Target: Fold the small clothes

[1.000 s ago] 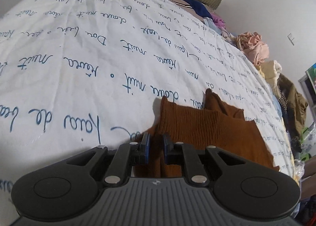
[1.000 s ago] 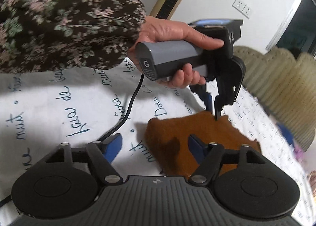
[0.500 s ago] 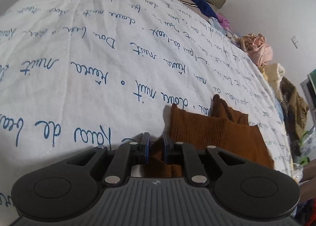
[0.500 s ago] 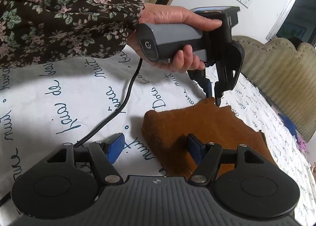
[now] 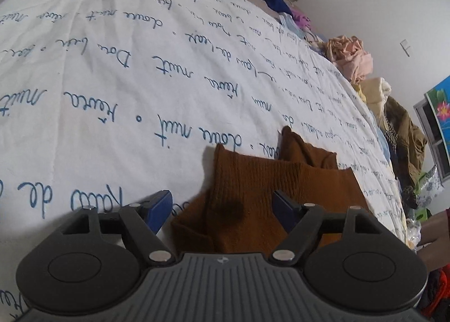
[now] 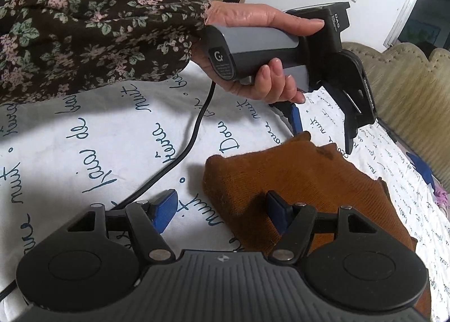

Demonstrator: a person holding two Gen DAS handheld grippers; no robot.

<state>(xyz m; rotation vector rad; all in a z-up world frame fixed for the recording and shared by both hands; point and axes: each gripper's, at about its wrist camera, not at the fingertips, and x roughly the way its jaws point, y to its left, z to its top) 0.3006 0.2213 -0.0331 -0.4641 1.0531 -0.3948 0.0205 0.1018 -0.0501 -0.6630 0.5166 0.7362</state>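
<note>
A brown knitted garment (image 5: 270,192) lies folded on a bed covered with a white sheet (image 5: 112,74) printed with blue handwriting. The left gripper (image 5: 222,204) hovers low over one edge of the garment with its blue-padded fingers (image 5: 160,204) spread wide, holding nothing; one finger is over the sheet and the other over the brown cloth. The right gripper (image 6: 222,206) is at the opposite side, its fingers (image 6: 166,206) also spread apart and empty, one over the sheet and one over the garment. From the right wrist view, the person's left hand (image 6: 253,49) in a floral sleeve (image 6: 84,21) grips the handle of the left tool, whose fingertips point down at the garment's far corner. A black cable (image 6: 194,139) trails across the sheet. Heaps of other clothes (image 5: 351,55) lie along the bed's far edge.
</note>
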